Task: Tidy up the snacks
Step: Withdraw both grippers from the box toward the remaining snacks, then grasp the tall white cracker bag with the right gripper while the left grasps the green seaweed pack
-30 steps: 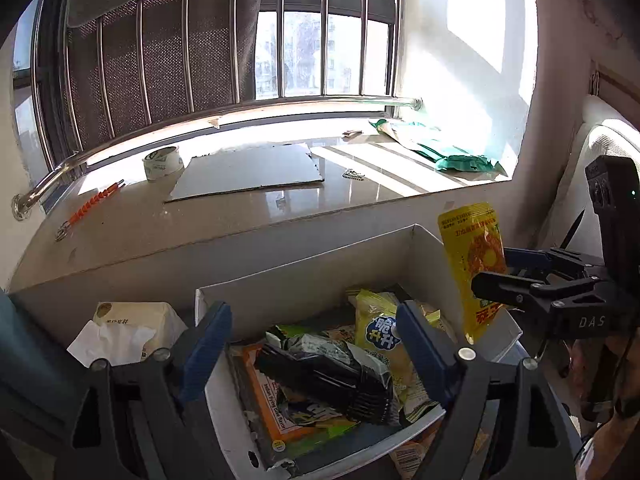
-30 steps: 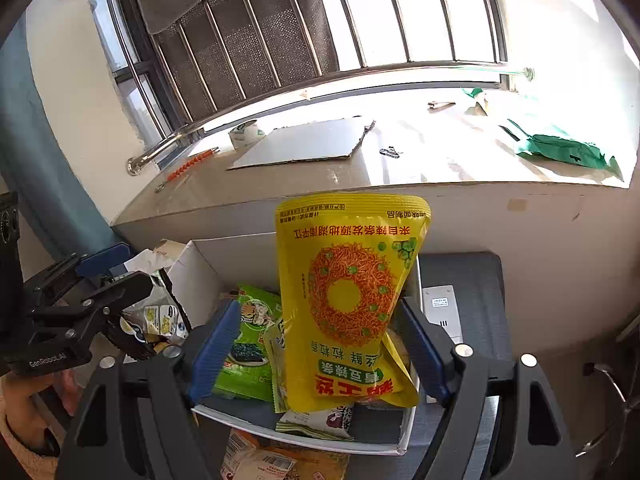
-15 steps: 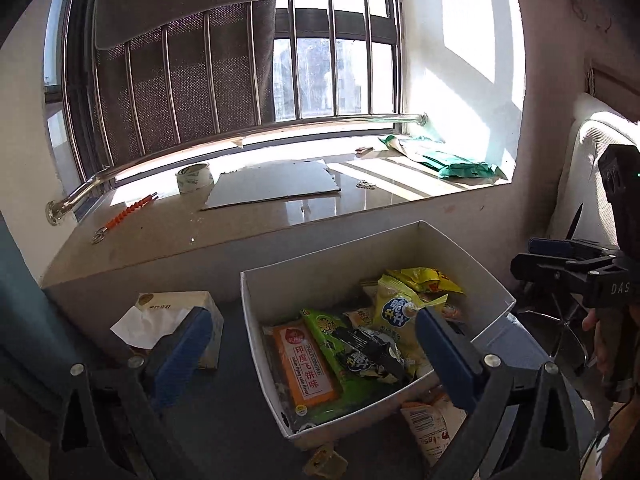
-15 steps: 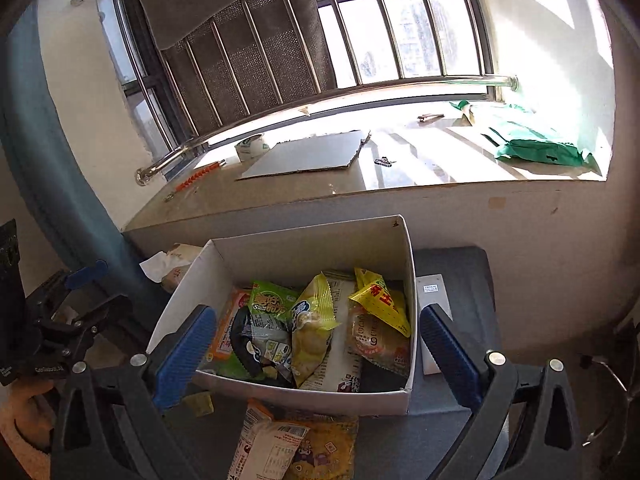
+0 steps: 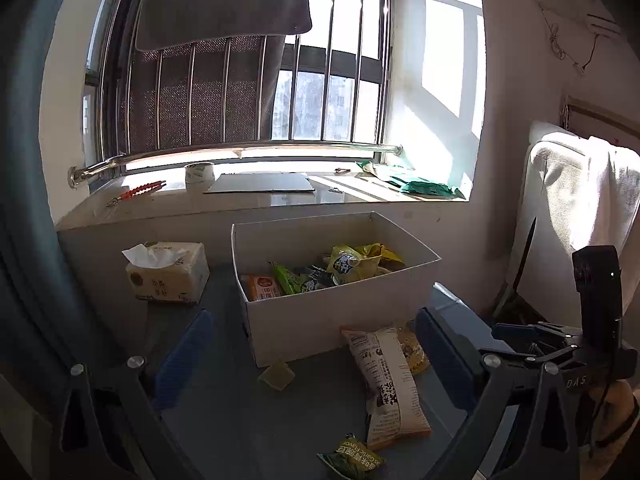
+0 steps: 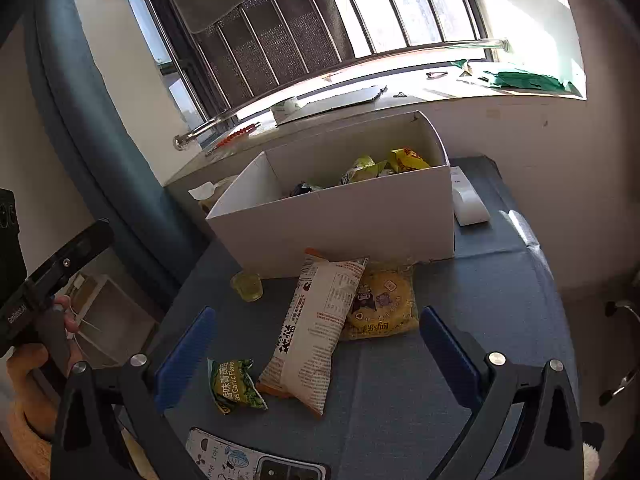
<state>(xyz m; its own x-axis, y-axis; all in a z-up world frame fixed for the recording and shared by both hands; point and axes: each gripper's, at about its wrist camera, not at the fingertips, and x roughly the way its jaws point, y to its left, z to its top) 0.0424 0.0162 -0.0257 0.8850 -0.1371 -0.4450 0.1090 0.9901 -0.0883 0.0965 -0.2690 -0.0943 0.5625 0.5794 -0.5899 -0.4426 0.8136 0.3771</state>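
Observation:
A white cardboard box (image 5: 320,320) (image 6: 340,220) stands on a blue-grey table and holds several snack packets. In front of it lie a long white packet (image 5: 386,380) (image 6: 316,328), a yellow packet (image 6: 380,304) (image 5: 412,348), a small green garlic-flavour packet (image 6: 234,386) (image 5: 352,456) and a small pale green cup (image 6: 248,286) (image 5: 277,376). My left gripper (image 5: 316,356) is open and empty, back from the box. My right gripper (image 6: 316,356) is open and empty above the loose packets; it also shows at the right of the left wrist view (image 5: 532,340).
A tissue box (image 5: 168,276) stands left of the white box. A white device (image 6: 468,200) lies to its right. A phone (image 6: 256,460) lies at the table's near edge. The windowsill (image 5: 260,196) behind holds tape, cardboard and green bags.
Both grippers have let go of their packets into the box and pulled back and up. The yellow packet that was in the right gripper now lies in the box.

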